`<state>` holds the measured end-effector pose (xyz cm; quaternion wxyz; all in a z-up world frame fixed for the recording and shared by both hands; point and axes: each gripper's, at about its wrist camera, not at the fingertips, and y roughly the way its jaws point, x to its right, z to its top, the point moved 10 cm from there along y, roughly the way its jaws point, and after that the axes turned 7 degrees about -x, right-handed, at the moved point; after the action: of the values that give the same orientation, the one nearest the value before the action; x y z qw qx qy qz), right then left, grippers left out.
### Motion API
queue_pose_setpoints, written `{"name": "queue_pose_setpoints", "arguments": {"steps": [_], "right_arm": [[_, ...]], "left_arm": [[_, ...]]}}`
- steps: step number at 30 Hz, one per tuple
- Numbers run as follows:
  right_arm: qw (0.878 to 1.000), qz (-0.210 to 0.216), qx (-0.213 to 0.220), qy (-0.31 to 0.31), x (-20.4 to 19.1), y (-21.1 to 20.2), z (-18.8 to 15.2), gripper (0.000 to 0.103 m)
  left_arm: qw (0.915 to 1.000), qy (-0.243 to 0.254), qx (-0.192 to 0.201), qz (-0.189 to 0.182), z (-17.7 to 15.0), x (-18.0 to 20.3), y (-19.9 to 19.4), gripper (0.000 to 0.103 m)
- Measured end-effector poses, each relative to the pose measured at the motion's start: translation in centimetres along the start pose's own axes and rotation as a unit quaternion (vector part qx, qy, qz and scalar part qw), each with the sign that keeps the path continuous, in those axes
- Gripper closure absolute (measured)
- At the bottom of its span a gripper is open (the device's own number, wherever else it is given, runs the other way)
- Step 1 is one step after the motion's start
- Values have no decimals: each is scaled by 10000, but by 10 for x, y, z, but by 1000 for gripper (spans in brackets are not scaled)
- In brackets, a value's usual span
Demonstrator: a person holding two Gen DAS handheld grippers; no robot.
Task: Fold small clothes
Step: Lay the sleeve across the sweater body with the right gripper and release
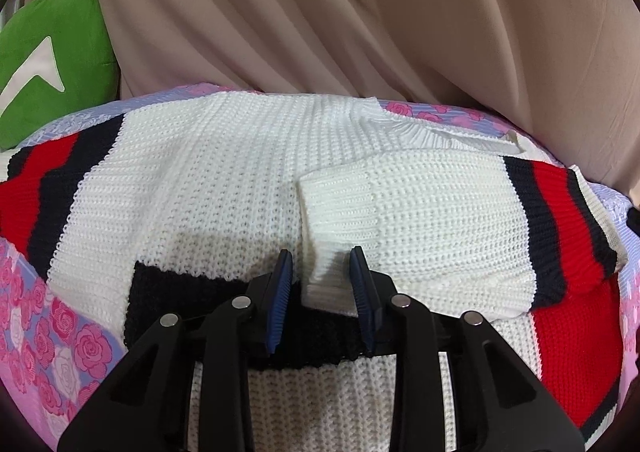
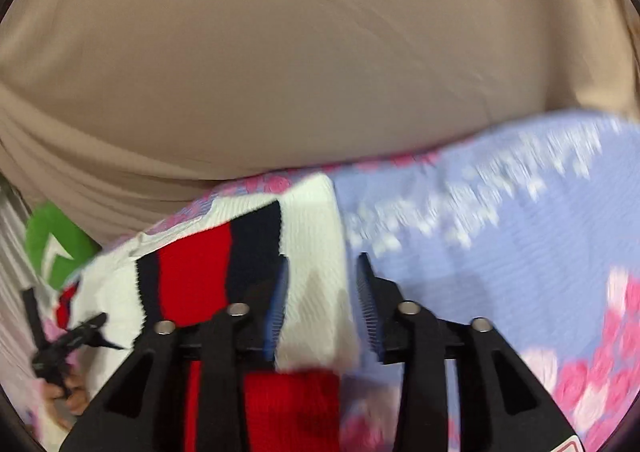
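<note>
A white knit sweater (image 1: 220, 172) with red and navy stripes lies spread on a floral bedspread (image 1: 60, 352). Its right sleeve (image 1: 420, 220) is folded inward across the body. My left gripper (image 1: 320, 252) is open low over the sweater; the sleeve's cuff lies between its blue pads, which do not press on it. A navy knit band (image 1: 172, 300) lies under the fingers. The right wrist view is blurred. My right gripper (image 2: 324, 258) is open there, with the sweater's white edge (image 2: 316, 292) loose between its fingers beside the striped part (image 2: 192, 276).
Beige draped cloth (image 1: 360, 12) rises behind the bed. A green cushion (image 1: 52, 64) sits at the far left. In the right wrist view, a hand (image 2: 68, 396) holding the other gripper shows at the lower left. Bare bedspread (image 2: 500, 232) extends to the sweater's right.
</note>
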<state>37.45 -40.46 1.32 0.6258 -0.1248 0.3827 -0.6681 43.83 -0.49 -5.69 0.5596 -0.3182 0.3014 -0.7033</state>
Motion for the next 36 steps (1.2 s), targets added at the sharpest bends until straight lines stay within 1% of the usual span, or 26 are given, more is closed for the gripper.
{"name": "queue_pose_setpoints", "arguments": {"steps": [3, 4, 5, 6, 7, 9, 10, 12, 13, 14, 16, 17, 19, 20, 21, 22, 24, 26, 27, 28, 30, 31, 32, 33, 35, 36], "right_arm": [[9981, 224, -406, 393, 6, 41, 17, 54], [9974, 194, -520, 464, 9, 56, 18, 53], [9974, 95, -571, 426, 11, 65, 18, 56], [9977, -66, -593, 317, 13, 74, 17, 73], [9979, -85, -565, 304, 14, 75, 17, 80], [9987, 199, -170, 445, 18, 55, 25, 86], [9987, 114, 86, 497, 21, 47, 31, 103], [9965, -447, 224, 669, 48, 40, 33, 103], [9957, -585, -112, 715, 61, 53, 23, 103], [9943, -471, -517, 805, 67, 66, 11, 103], [9952, -298, -173, 920, 67, 42, 18, 102], [9961, -216, 18, 850, 62, 26, 21, 100], [9966, 188, 202, 782, 50, 0, 20, 85], [9966, 331, 104, 746, 54, -7, 20, 72], [9966, 454, -69, 686, 51, -7, 15, 40], [9958, 605, -254, 636, 46, -2, 9, 24], [9960, 569, -441, 528, 40, 9, -3, 24], [9965, 445, -610, 366, 27, 23, -14, 35], [9970, 350, -650, 222, 25, 27, -18, 62], [9971, 325, -674, 128, 23, 28, -18, 84], [9988, 378, -276, 173, 20, 9, -8, 91], [9991, 359, 36, 202, 24, -8, 0, 92], [9989, 347, 154, 262, 30, -17, 4, 92], [9990, 257, 149, 331, 40, -19, 3, 95], [9982, -338, -300, 386, 65, 3, -16, 103], [9965, -459, -535, 446, 73, 12, -22, 103]], "left_arm": [[10000, -47, 3, -60, 0, -1, -1, 74], [10000, -47, 5, -63, 0, -1, -1, 75], [10000, -42, 12, -52, 0, -1, -1, 75], [10000, -25, 20, -32, 1, 0, -1, 75], [10000, -17, 28, -14, 1, 1, -1, 75], [10000, -5, 51, 28, 1, 1, -2, 76], [10000, 8, 64, 49, 1, 1, -2, 76], [9999, 48, 65, 114, 1, 3, -2, 76], [9999, 59, 64, 134, 0, 4, -2, 76], [9998, 70, 63, 146, 0, 4, -2, 76], [9999, 60, 65, 127, 0, 4, -3, 76], [9999, 47, 67, 120, 0, 5, -2, 76], [9999, 22, 75, 78, 0, 5, -2, 75], [9999, 21, 81, 73, 1, 5, -2, 75], [9999, 26, 84, 73, 1, 6, -2, 75], [9999, 32, 86, 78, 1, 6, -1, 75], [9999, 40, 91, 82, 1, 6, -1, 75], [9999, 50, 94, 95, 1, 6, -1, 75], [9999, 57, 98, 99, 1, 6, -2, 75], [9999, 61, 109, 106, 1, 6, -2, 76], [9998, 53, 143, 120, 1, 5, -4, 77], [9998, 23, 173, 128, 2, 4, -5, 79], [9998, 3, 181, 115, 3, 4, -5, 79], [9998, -10, 166, 96, 3, 3, -4, 79], [9998, 9, 136, 111, 3, 4, -3, 79], [9998, 28, 131, 130, 3, 4, -2, 79]]}}
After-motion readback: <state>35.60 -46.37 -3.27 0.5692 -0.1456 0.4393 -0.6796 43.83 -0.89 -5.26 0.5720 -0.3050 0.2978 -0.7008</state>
